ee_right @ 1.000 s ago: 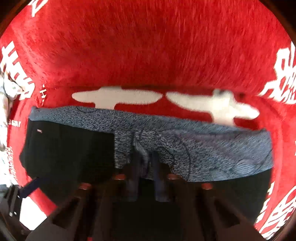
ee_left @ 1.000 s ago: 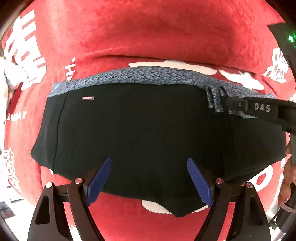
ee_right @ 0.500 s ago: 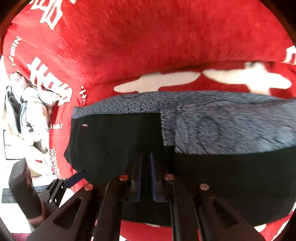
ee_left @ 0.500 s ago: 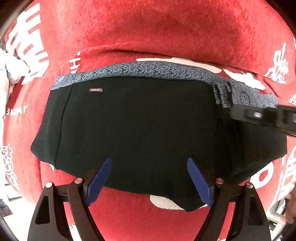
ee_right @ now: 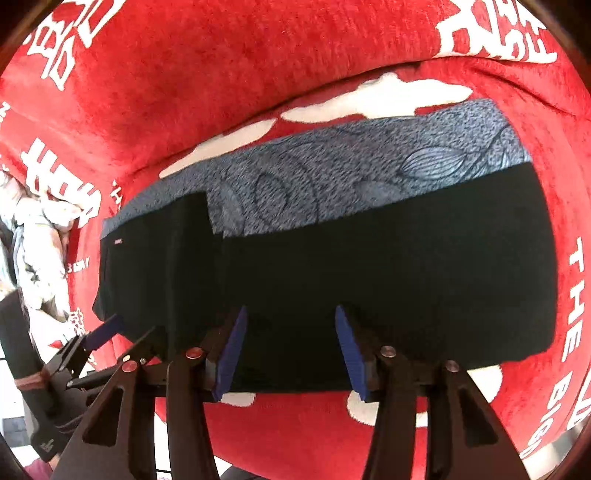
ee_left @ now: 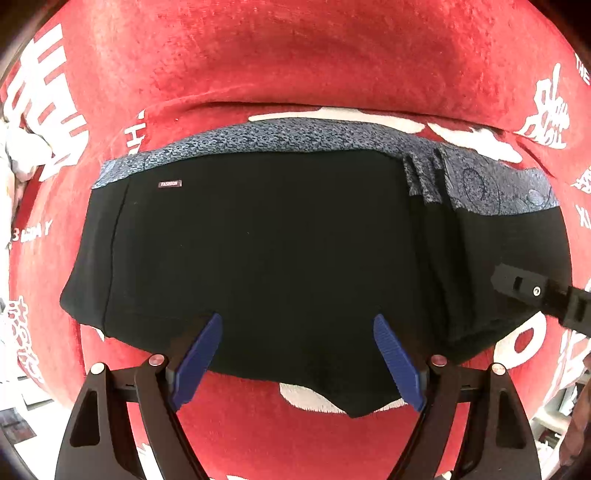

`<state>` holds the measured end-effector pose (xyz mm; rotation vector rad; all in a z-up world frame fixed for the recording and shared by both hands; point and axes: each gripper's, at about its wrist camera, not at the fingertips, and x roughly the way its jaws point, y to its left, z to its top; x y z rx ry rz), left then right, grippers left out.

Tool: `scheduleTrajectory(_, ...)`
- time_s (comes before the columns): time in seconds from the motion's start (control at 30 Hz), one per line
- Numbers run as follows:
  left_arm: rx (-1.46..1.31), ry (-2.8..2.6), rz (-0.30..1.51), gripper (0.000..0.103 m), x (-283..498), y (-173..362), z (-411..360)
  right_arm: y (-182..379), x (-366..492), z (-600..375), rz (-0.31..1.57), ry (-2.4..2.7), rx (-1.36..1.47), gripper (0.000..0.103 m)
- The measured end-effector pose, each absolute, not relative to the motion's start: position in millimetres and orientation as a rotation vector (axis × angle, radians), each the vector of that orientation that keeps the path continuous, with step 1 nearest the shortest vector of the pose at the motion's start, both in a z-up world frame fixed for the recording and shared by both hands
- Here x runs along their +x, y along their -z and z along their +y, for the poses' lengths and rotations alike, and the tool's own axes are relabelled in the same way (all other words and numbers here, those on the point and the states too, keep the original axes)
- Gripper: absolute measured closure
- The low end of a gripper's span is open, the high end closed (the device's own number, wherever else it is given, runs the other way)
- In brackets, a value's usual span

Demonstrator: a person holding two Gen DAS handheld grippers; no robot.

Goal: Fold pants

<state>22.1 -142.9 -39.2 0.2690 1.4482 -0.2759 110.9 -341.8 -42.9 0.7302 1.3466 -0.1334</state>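
Note:
Black pants (ee_left: 280, 251) with a blue-grey patterned waistband (ee_left: 280, 138) lie folded on a red plush surface (ee_left: 295, 55). A small label (ee_left: 170, 184) sits near their upper left corner. My left gripper (ee_left: 295, 343) hovers open above the near hem, nothing between its blue pads. The right gripper's finger (ee_left: 532, 291) reaches in from the right edge. In the right wrist view the pants (ee_right: 369, 277) fill the middle; my right gripper (ee_right: 290, 332) is over their near edge, its jaws opening with no cloth between the pads. The left gripper (ee_right: 96, 339) shows at lower left.
The red cover carries large white lettering (ee_right: 491, 33). A pile of pale crumpled clothes (ee_right: 40, 236) lies at the left. A person's dark sleeve and gloved hand (ee_right: 33, 387) hold the left tool. A floor strip shows at lower left (ee_left: 18, 410).
My right gripper let go of the waistband fold, opened, and drew back toward the near right edge of the pants. The left gripper stayed where it was, open.

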Motion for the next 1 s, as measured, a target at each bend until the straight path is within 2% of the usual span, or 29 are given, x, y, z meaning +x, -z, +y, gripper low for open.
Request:
scheduleTrajectory(0.07, 0.286, 0.270, 1.456, 0.018, 22, 41, -145, 42, 109, -339, 1.342, 0.125, 0.725, 0.042)
scheduleTrajectory(0.37, 0.272, 0.299, 1.443, 0.017, 11, 29, -150, 38, 105, -334, 1.339, 0.114, 0.747, 0.040)
scheduleTrajectory(0.43, 0.264, 0.315, 1.461, 0.000, 8, 26, -151, 35, 101, -334, 1.337, 0.117, 0.749, 0.039)
scheduleTrajectory(0.6, 0.300, 0.359, 1.472, 0.000, -3, 19, -157, 26, 87, -333, 1.304, 0.126, 0.787, 0.029)
scheduleTrajectory(0.67, 0.337, 0.374, 1.494, 0.000, -7, 21, -162, 25, 80, -333, 1.295, 0.139, 0.802, 0.021)
scheduleTrajectory(1.0, 0.487, 0.428, 1.525, 0.000, -18, 24, -186, 32, 27, -336, 1.284, 0.242, 0.908, 0.021)
